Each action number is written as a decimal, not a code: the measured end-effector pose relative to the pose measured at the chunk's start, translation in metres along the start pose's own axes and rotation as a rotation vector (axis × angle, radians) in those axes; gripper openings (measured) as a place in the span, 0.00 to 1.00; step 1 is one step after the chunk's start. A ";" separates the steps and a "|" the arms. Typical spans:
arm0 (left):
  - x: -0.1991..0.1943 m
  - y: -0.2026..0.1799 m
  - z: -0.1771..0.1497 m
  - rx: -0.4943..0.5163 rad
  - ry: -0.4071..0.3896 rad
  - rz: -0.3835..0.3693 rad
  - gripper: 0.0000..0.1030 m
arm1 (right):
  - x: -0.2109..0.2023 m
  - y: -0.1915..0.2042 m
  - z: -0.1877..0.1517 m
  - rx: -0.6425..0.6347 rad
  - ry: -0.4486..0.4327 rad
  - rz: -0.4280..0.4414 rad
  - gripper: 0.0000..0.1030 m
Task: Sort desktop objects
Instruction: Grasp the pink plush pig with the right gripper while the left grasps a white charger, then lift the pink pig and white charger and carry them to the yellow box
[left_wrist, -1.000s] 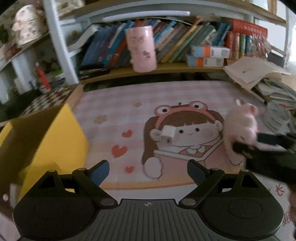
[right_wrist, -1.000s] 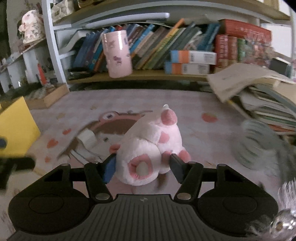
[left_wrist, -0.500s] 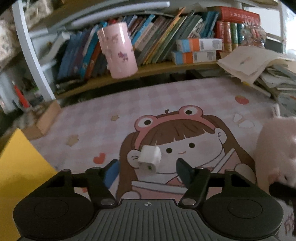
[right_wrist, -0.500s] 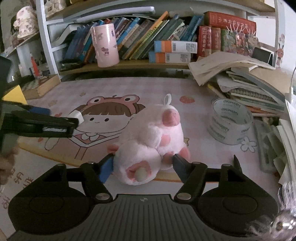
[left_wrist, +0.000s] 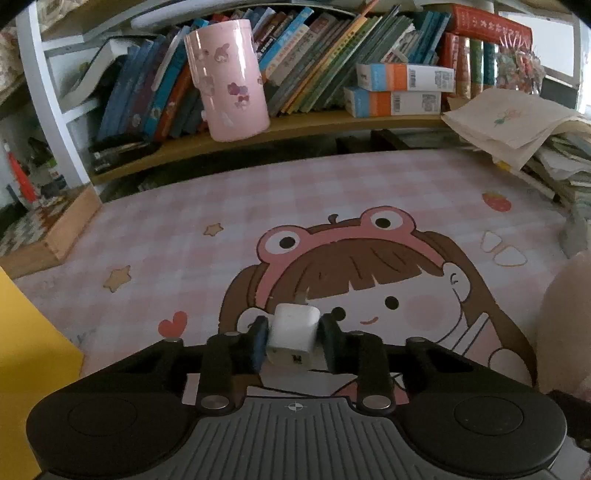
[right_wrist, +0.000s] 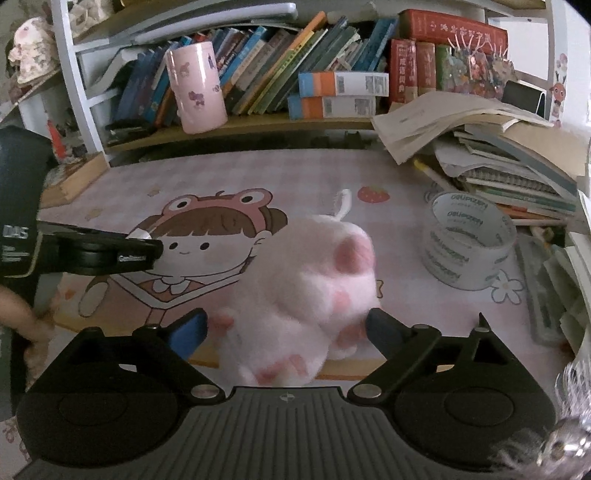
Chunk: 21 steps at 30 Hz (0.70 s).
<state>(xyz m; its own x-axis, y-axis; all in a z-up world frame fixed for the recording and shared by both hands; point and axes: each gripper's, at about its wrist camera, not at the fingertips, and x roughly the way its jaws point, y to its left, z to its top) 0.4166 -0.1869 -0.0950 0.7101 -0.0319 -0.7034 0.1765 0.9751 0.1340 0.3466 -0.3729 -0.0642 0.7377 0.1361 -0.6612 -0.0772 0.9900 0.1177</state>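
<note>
Two grippers are working over the pink cartoon desk mat (left_wrist: 332, 192). In the left wrist view, low and centre, the left gripper (left_wrist: 293, 339) is clamping narrowly on a small white charger plug (left_wrist: 293, 332), its pads pressing the plug's two side faces; the plug is sitting squarely between the fingers, right at the tips, with its prongs pointing away toward the top of the frame and its port face toward the camera. The yellow box (left_wrist: 33, 369) is lying at the left edge of that frame, near the left gripper and well apart from the right one, so the left hand looks best placed to carry the plug there; its inside is not showing, so what it contains I cannot tell.

In the right wrist view, the right gripper (right_wrist: 288, 328) is spreading its jaws wide, with the pink plush toy (right_wrist: 306, 291) lying between them at lower centre, blurred, and the pads no longer pressing it. A roll of clear tape (right_wrist: 467, 247) is standing on the mat at right centre, near the stacked papers.
</note>
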 end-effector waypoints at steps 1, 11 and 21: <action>-0.001 0.001 0.000 -0.003 0.003 -0.007 0.24 | 0.003 0.000 0.000 0.000 0.005 -0.005 0.92; -0.042 0.012 -0.007 -0.064 -0.035 -0.008 0.23 | 0.005 -0.001 0.000 -0.004 -0.025 -0.058 0.59; -0.105 0.025 -0.013 -0.146 -0.086 -0.054 0.23 | -0.025 0.003 -0.002 0.027 -0.060 0.007 0.57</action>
<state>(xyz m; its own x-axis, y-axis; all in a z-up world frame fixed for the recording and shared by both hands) 0.3380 -0.1559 -0.0272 0.7588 -0.0977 -0.6439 0.1198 0.9928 -0.0094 0.3265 -0.3734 -0.0491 0.7759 0.1401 -0.6151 -0.0650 0.9876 0.1430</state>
